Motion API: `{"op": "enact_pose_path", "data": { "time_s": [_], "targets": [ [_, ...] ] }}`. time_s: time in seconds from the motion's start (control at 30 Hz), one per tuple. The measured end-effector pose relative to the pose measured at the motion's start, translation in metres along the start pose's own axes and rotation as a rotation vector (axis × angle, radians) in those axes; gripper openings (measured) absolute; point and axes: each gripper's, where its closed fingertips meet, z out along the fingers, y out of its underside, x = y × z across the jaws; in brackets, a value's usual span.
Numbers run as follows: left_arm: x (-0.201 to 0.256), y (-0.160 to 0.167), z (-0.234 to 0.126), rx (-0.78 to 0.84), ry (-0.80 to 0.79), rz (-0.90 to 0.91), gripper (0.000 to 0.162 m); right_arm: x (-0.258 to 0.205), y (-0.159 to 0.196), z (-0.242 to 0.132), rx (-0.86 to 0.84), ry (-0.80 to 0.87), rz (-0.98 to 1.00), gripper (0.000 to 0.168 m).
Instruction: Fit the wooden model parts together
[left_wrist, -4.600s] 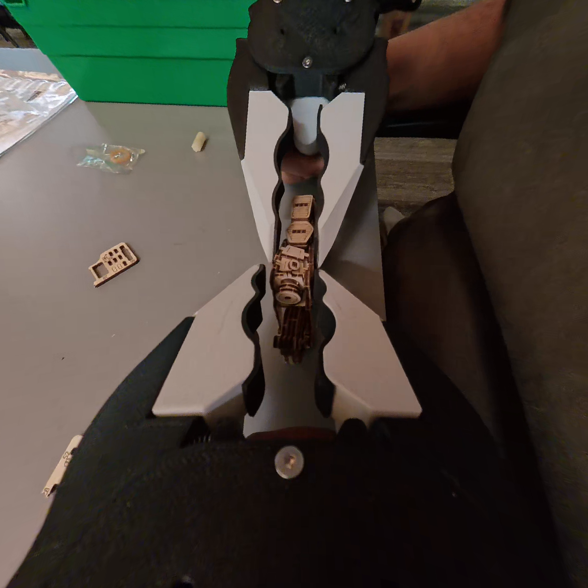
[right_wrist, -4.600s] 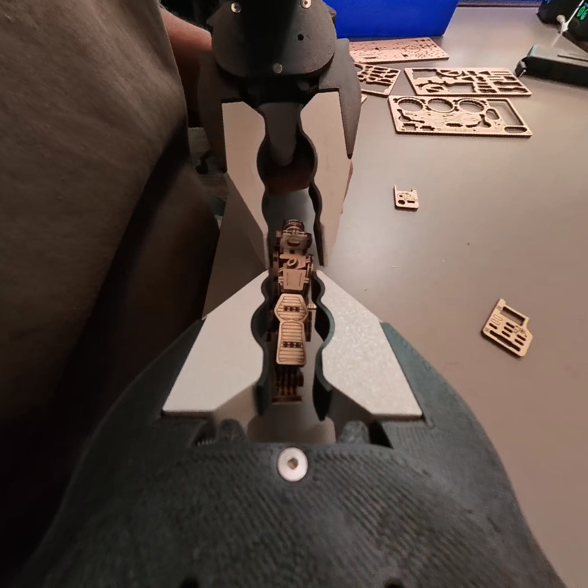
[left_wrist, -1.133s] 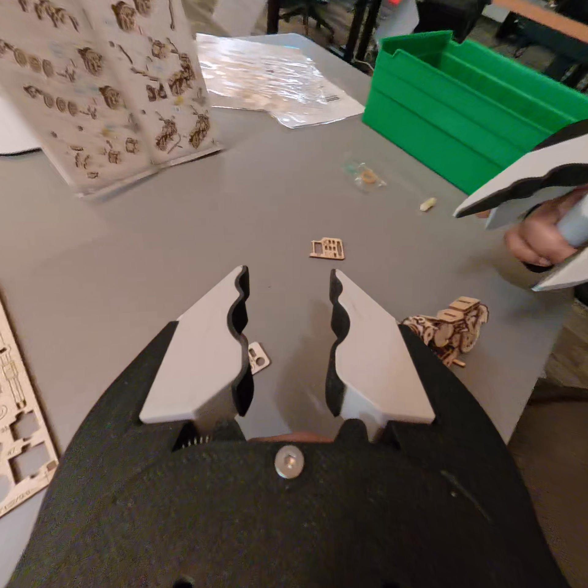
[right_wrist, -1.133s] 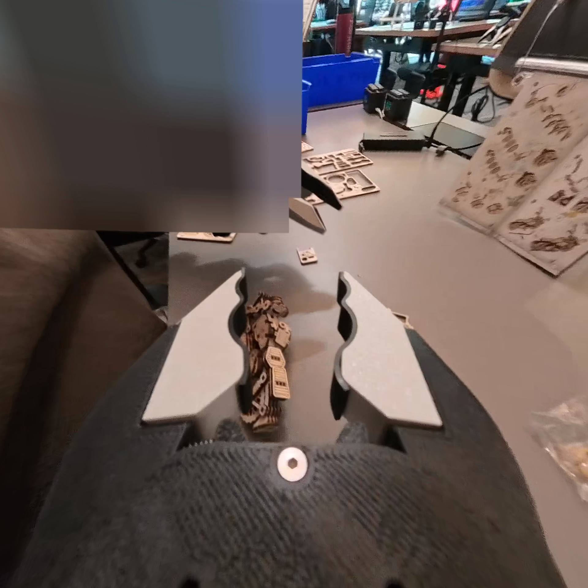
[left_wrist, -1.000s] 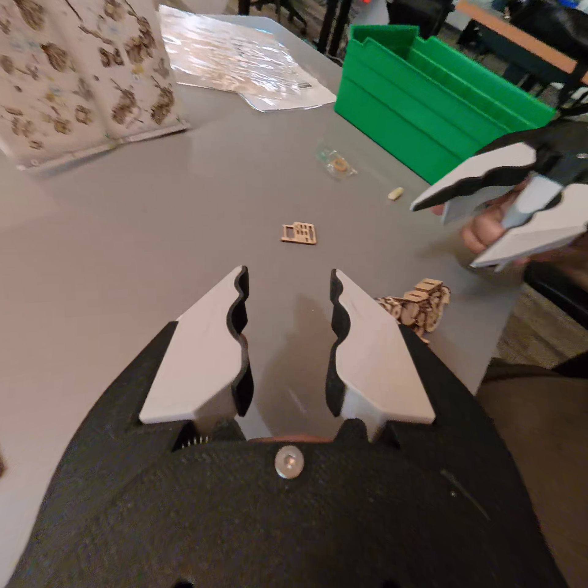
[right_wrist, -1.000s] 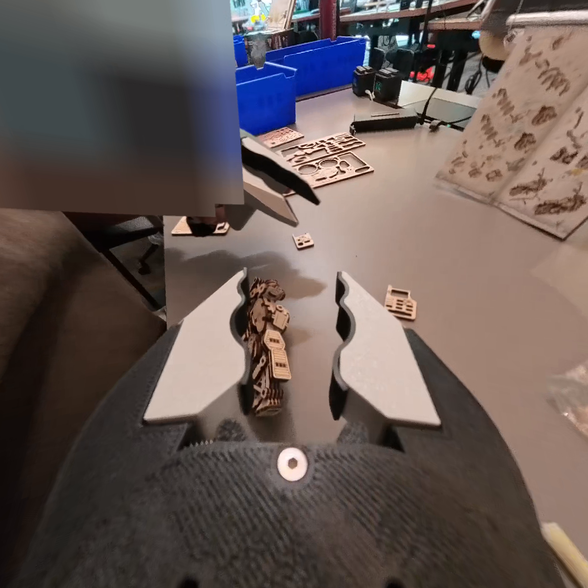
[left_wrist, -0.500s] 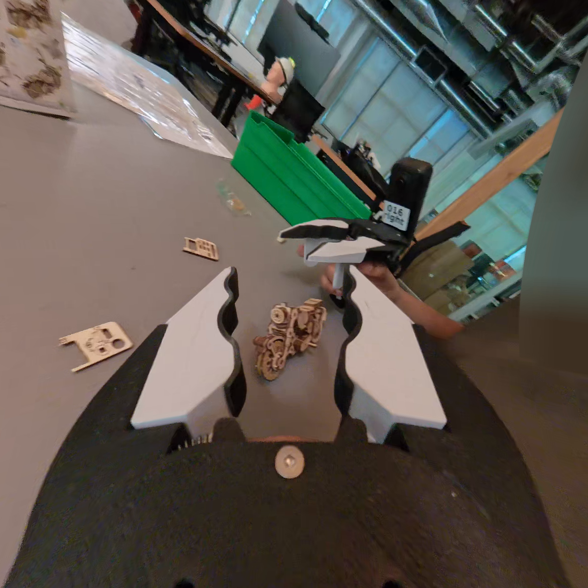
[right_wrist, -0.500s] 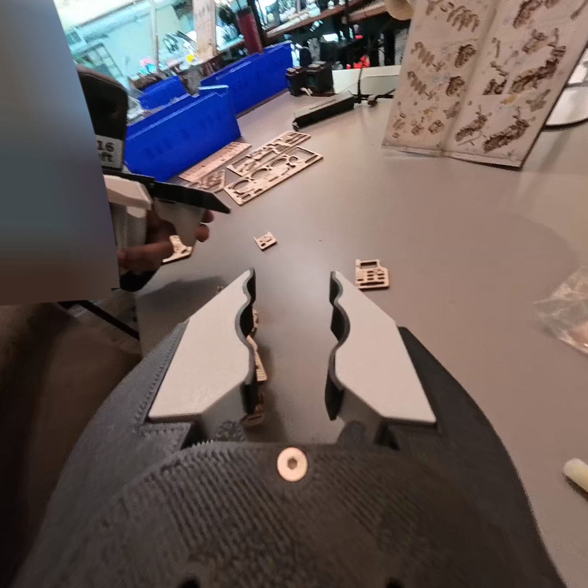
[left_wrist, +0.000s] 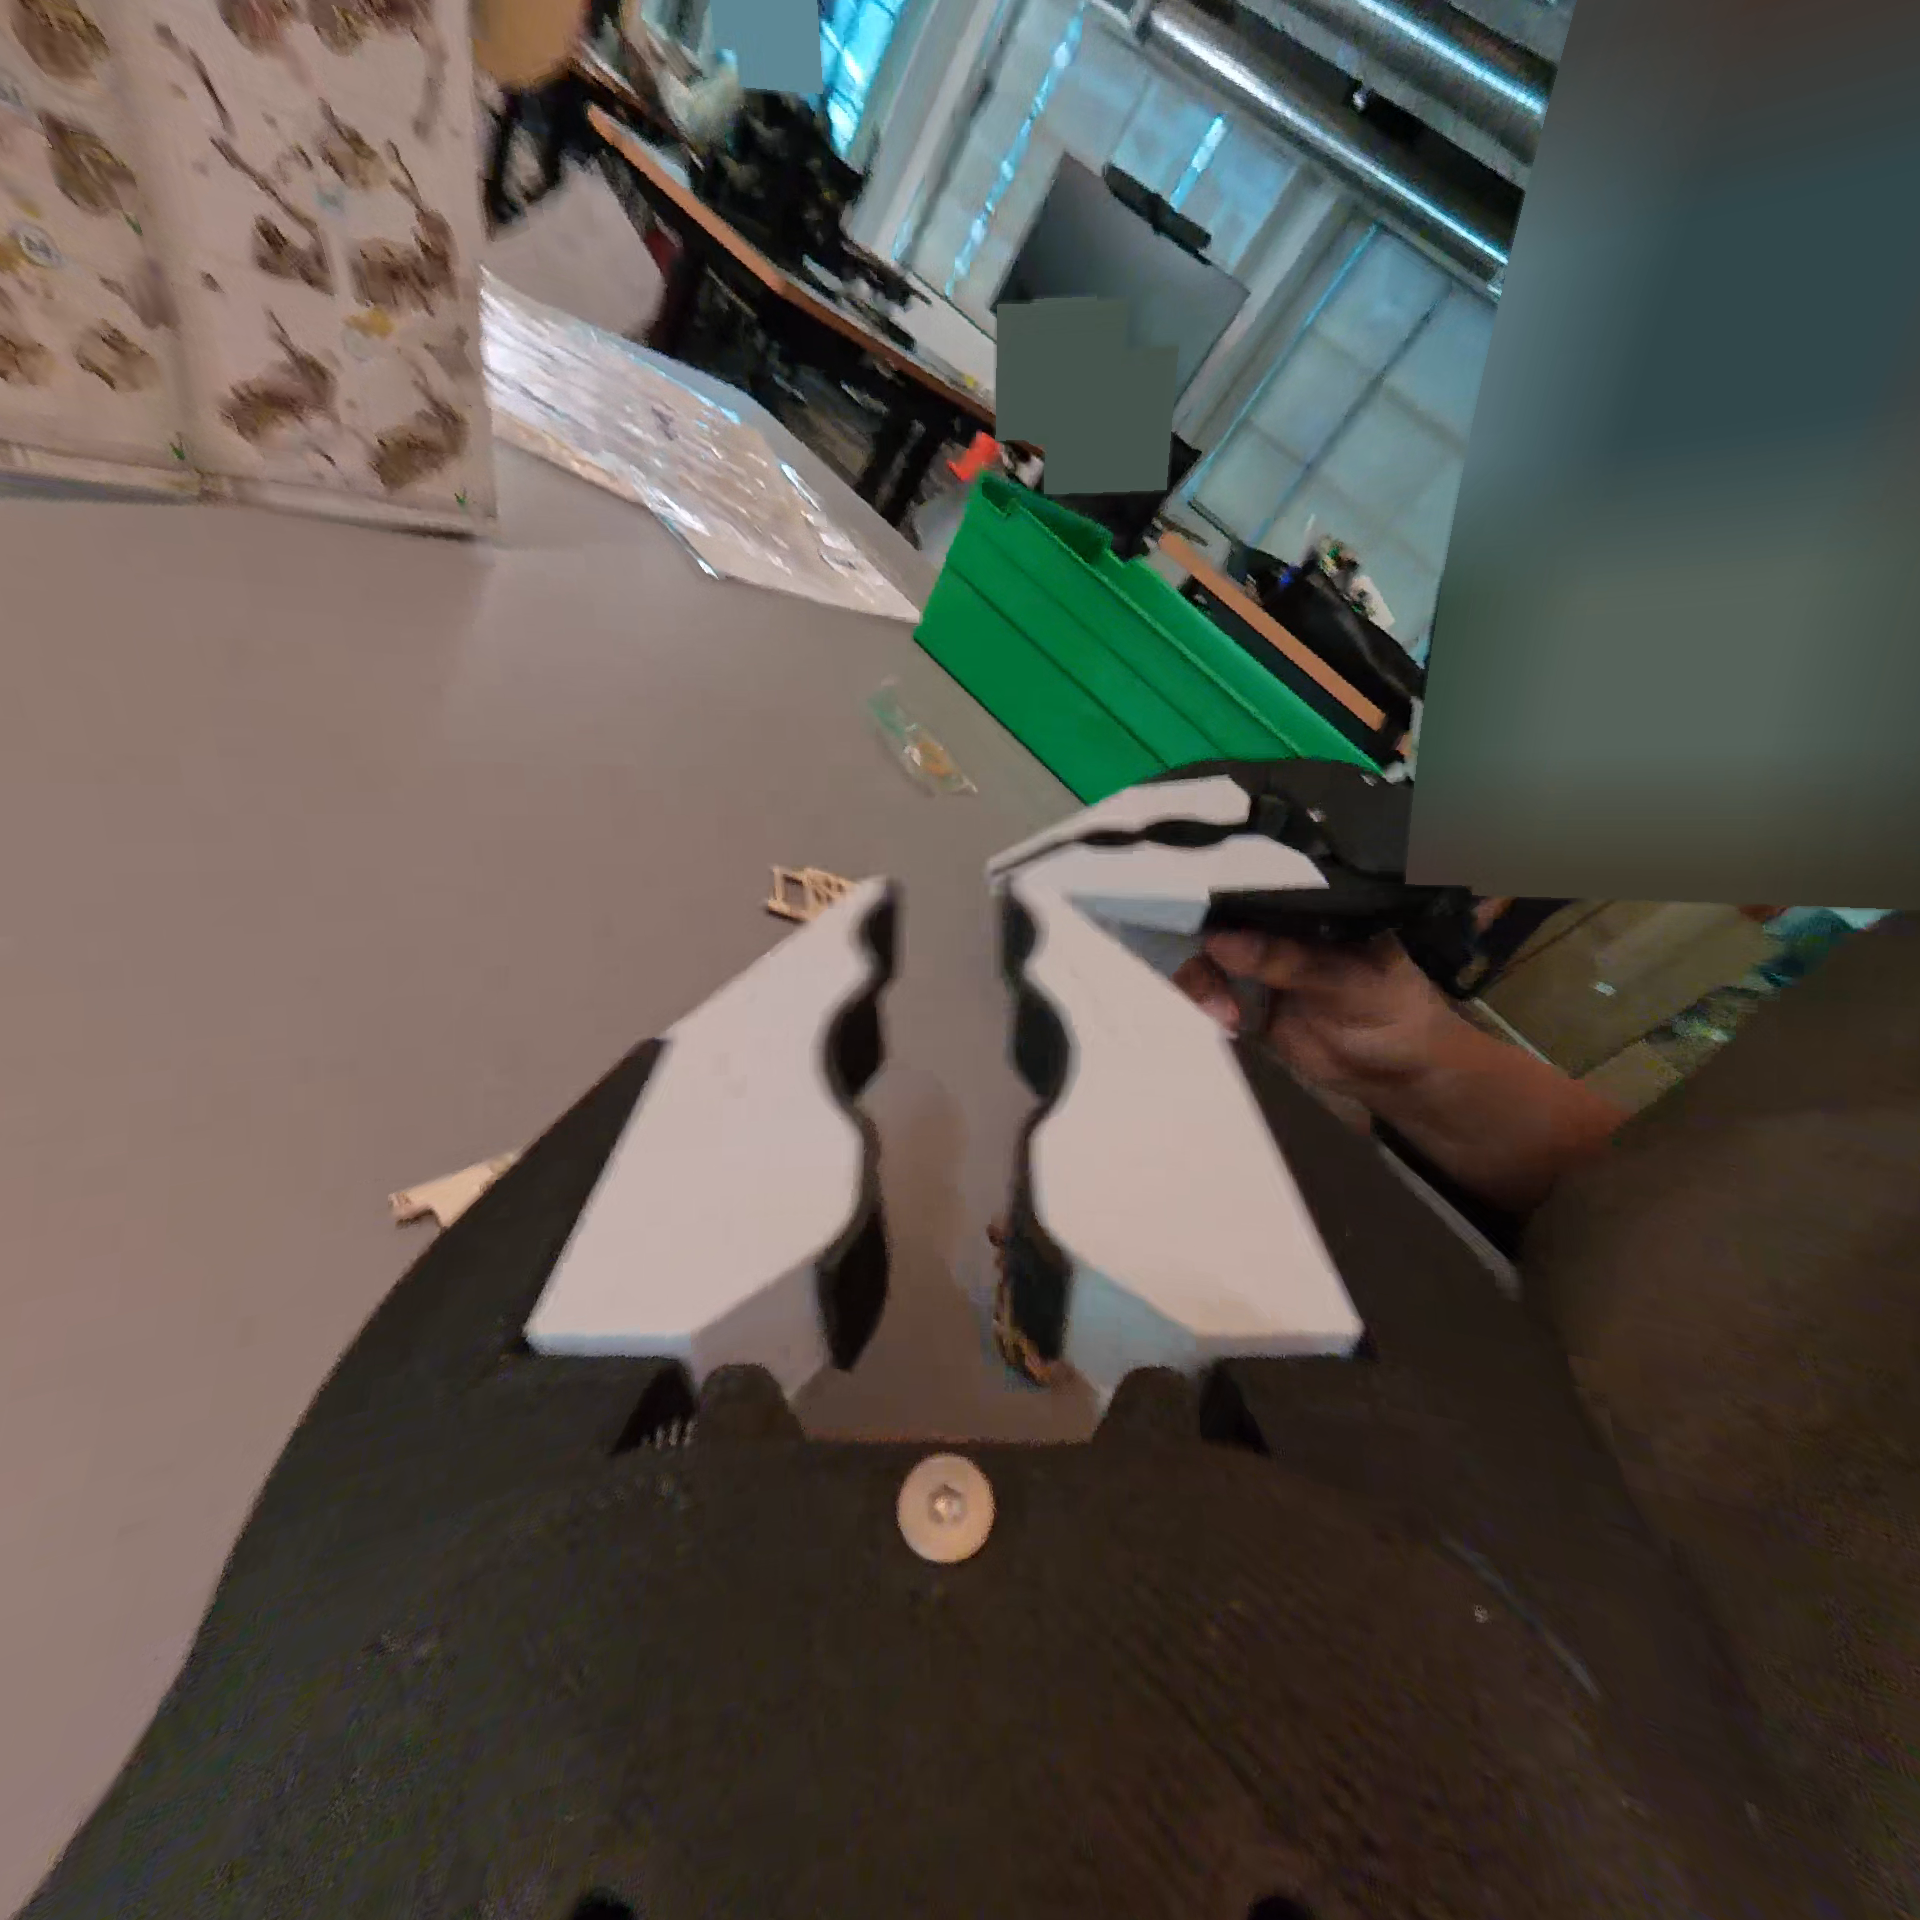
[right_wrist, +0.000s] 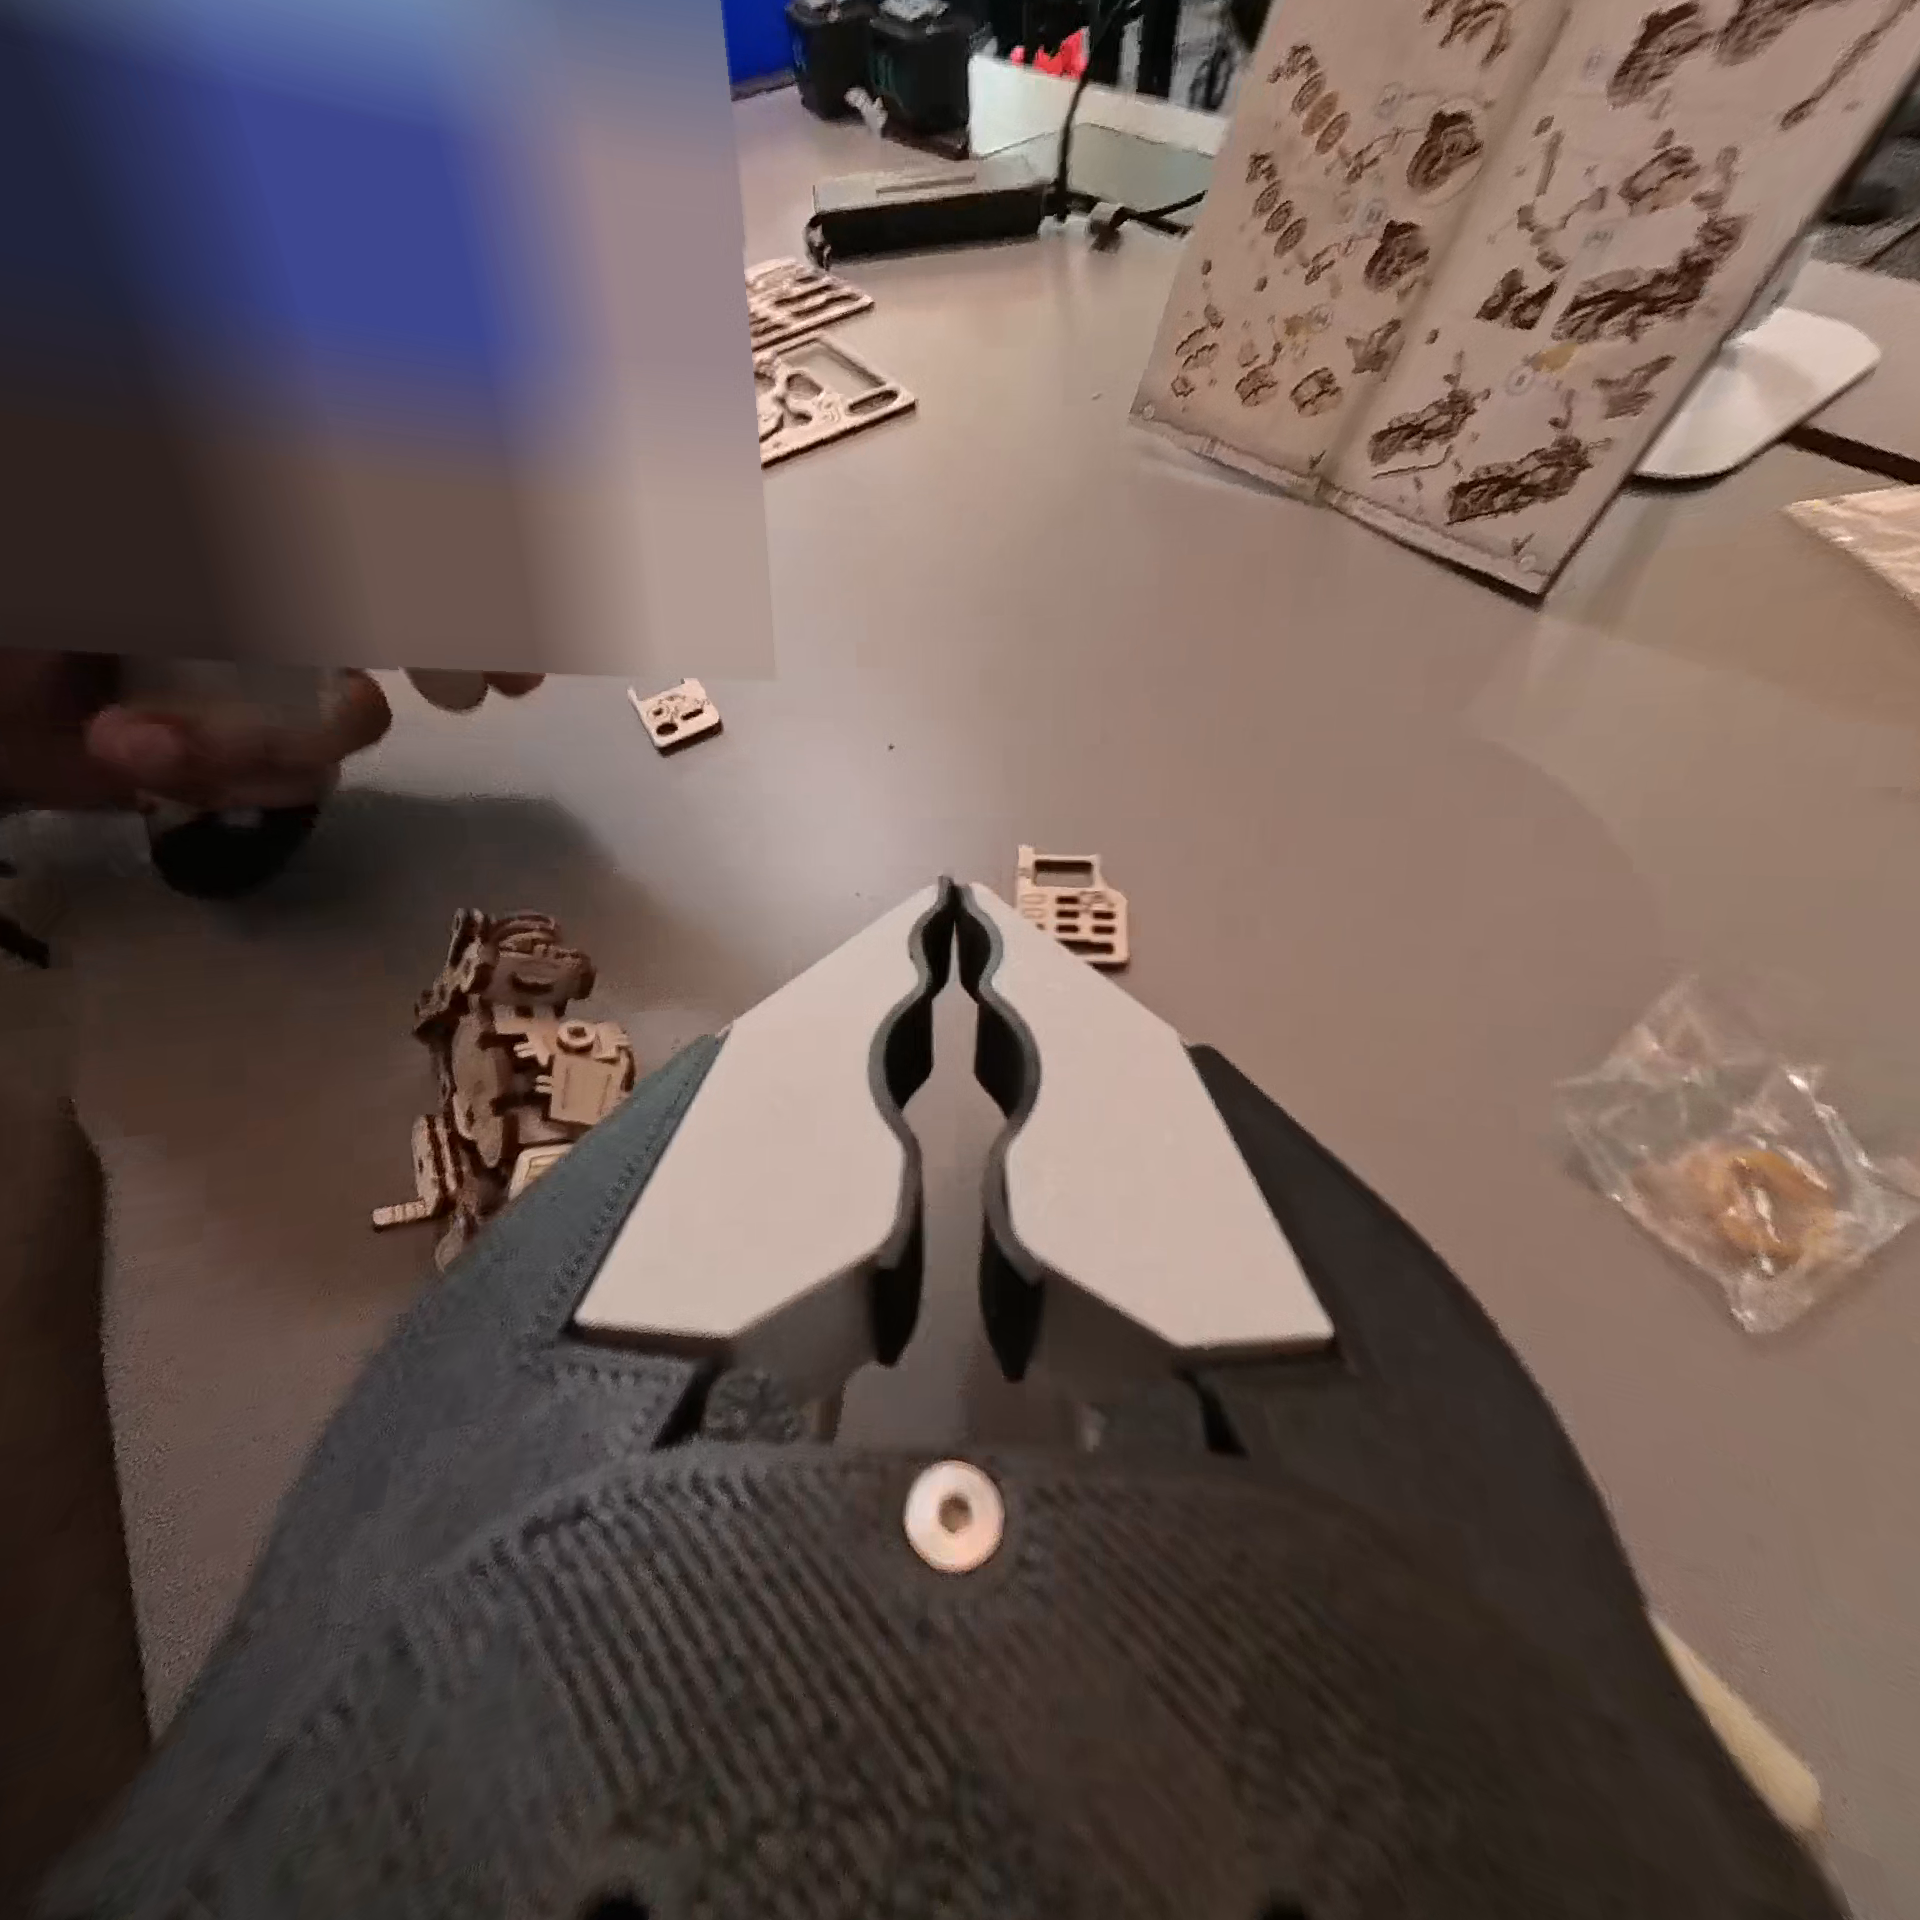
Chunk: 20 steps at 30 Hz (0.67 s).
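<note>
The table (right_wrist: 1299, 748) is plain matte grey. The left gripper (left_wrist: 943, 914) has pale grey fingers (left_wrist: 727, 1164) with black wavy inner edges on a black textured body; the right gripper (right_wrist: 958, 902) matches, its body a ribbed charcoal. In the right wrist view, the model (right_wrist: 509, 1060) at 9 o'clock is light tan wood with dark brown cut edges. The slotted part (right_wrist: 1075, 920) at 12 o'clock and the small part (right_wrist: 675, 717) at 11 o'clock are the same pale tan. The booklet (right_wrist: 1455, 281) at 1 o'clock is cream with brown drawings. The bag (right_wrist: 1745, 1174) at 3 o'clock is clear, with amber rings inside. The bin (left_wrist: 1101, 665) is bright green.
</note>
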Motion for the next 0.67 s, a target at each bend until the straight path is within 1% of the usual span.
{"op": "enact_pose_path", "data": {
  "time_s": [0.03,0.07,0.1,0.13,0.27,0.33,0.43,0.57,0.67],
  "targets": [
    [-0.006,-0.009,0.001,0.050,-0.052,0.024,0.000,-0.002,0.001,0.004,-0.013,-0.014,-0.005,0.000],
    [-0.016,-0.019,0.002,0.106,-0.133,0.035,0.000,-0.002,0.000,0.007,-0.016,-0.017,0.000,0.000],
    [-0.024,-0.024,0.003,0.127,-0.200,0.048,0.000,0.001,-0.002,0.010,-0.015,-0.012,0.011,0.000],
    [-0.028,-0.025,0.007,0.116,-0.227,0.067,0.000,0.002,-0.004,0.012,-0.015,-0.016,0.027,0.000],
    [-0.041,-0.012,0.021,0.022,-0.299,0.132,0.000,0.012,0.000,0.017,-0.039,-0.021,0.094,0.000],
    [-0.042,-0.009,0.025,0.001,-0.286,0.123,0.000,0.025,0.006,0.015,-0.069,0.032,0.072,0.000],
    [-0.049,-0.006,0.026,-0.025,-0.310,0.084,0.000,0.058,0.017,0.000,-0.126,0.185,0.024,0.000],
    [-0.060,-0.004,0.024,-0.034,-0.372,0.041,0.000,0.073,0.021,-0.007,-0.102,0.207,0.143,0.000],
    [-0.063,-0.004,0.023,-0.038,-0.401,0.043,0.000,0.080,0.030,-0.003,-0.163,0.259,0.155,0.000]
  ]
}}
